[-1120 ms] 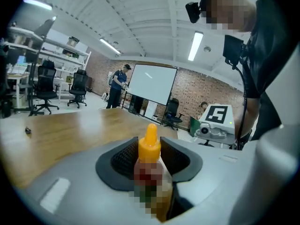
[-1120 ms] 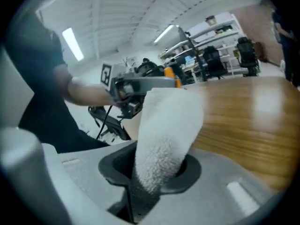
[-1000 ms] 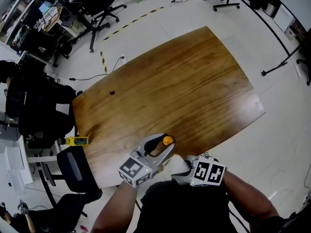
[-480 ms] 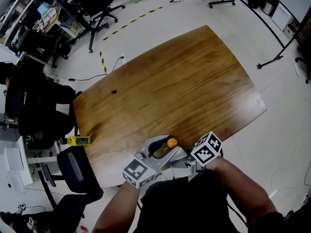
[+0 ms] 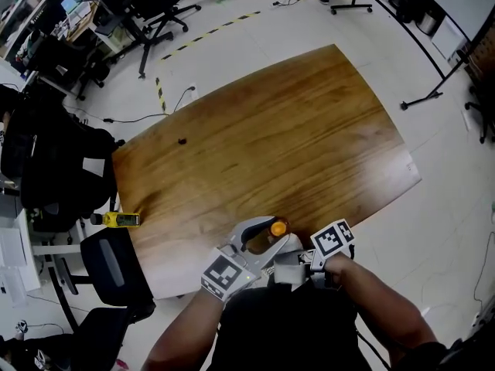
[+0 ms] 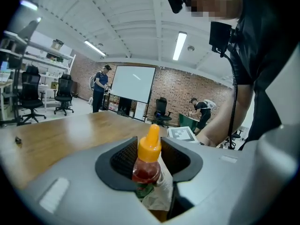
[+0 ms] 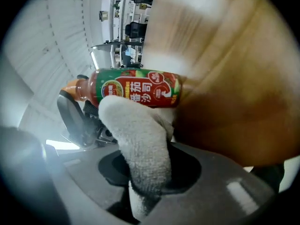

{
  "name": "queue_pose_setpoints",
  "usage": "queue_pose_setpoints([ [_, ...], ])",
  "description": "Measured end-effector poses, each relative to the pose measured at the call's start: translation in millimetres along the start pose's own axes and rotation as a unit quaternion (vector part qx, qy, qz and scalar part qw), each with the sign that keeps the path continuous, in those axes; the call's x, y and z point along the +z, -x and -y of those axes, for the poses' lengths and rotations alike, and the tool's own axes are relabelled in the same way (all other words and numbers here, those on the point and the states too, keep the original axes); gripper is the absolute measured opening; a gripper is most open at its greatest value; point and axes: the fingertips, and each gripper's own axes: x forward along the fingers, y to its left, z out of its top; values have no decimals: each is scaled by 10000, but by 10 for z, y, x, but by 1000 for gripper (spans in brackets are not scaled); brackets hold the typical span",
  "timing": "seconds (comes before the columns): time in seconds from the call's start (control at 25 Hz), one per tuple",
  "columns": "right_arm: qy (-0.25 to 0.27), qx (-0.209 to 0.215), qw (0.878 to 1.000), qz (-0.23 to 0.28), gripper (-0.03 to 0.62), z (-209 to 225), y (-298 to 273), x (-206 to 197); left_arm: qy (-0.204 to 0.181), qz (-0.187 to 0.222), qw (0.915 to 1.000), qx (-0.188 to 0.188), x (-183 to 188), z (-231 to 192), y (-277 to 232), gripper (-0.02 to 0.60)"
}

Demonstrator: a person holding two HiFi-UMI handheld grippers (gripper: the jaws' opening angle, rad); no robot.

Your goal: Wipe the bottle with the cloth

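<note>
The bottle (image 6: 147, 165) stands between the fingers of the left gripper (image 5: 261, 234), which are clamped on it high up, around the shoulder just under the orange cap (image 5: 277, 228). In the left gripper view it sits upright, with dark red sauce showing through the clear neck and the cap rising above the black pads on either side. It is held at the near edge of the wooden surface (image 5: 263, 130), right in front of the person's body. Whether its base rests on the wood or hangs just above it cannot be told from these angles.

The right gripper (image 7: 150, 168) comes in from the person's right, close beside the left one. Its fingers are closed on the white cloth (image 7: 140, 144), and a thick fold of towelling bulges out from between them. The end of that fold presses against the side of the bottle, on the lower part of the red and green label (image 7: 140, 89). In the left gripper view the same cloth shows as a pale wad touching the bottle low down, behind and to its right.

Most of the surface is bare. A small dark object (image 5: 182, 140) lies well apart from the grippers, towards the far left corner.
</note>
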Motion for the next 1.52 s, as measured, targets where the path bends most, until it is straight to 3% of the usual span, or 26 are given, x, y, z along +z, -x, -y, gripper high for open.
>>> queue_pose_setpoints([
  [0.12, 166, -293, 9994, 99, 104, -9, 119, -77, -154, 21, 9999, 18, -20, 25, -16, 166],
  [0.28, 1030, -980, 9884, 531, 104, -276, 637, 15, -326, 90, 9994, 1, -9, 70, -68, 164],
  [0.36, 1612, -1256, 9727, 1100, 104, -558, 1015, 251, -343, 136, 9993, 6, 26, 84, -79, 164],
  [0.48, 2235, -1200, 9476, 1943, 104, -1025, 1423, 667, -437, 95, 9989, 130, 35, 103, -87, 163],
  [0.64, 3011, -977, 9219, 2235, 104, -1491, 1529, 1240, -579, -50, 9971, 500, 48, 123, -145, 164],
  [0.72, 3226, -878, 9188, 2101, 104, -1555, 1369, 1455, -602, -175, 9951, 769, 15, 105, -152, 181],
  [0.88, 3470, -672, 9240, 1463, 104, -1542, 959, 1705, -426, -181, 9889, 1413, 13, 50, -167, 242],
  [1.04, 3645, -355, 9295, 428, 104, -1498, 546, 1617, -93, -358, 9767, 2114, -91, -1, -152, 241],
  [1.16, 3869, -287, 9212, -294, 104, -1374, 328, 1485, 149, -253, 9663, 2558, -101, 1, -122, 225],
  [1.2, 3937, -305, 9172, -532, 104, -1311, 279, 1443, 183, -213, 9634, 2665, -97, 15, -118, 193],
  [1.28, 4016, -328, 9101, -969, 104, -1167, 204, 1365, 251, -151, 9591, 2816, -97, 36, -111, 190],
  [1.52, 3883, 92, 9064, -1662, 104, -1021, -39, 1290, 383, -113, 9555, 2924, -105, 32, -80, 192],
])
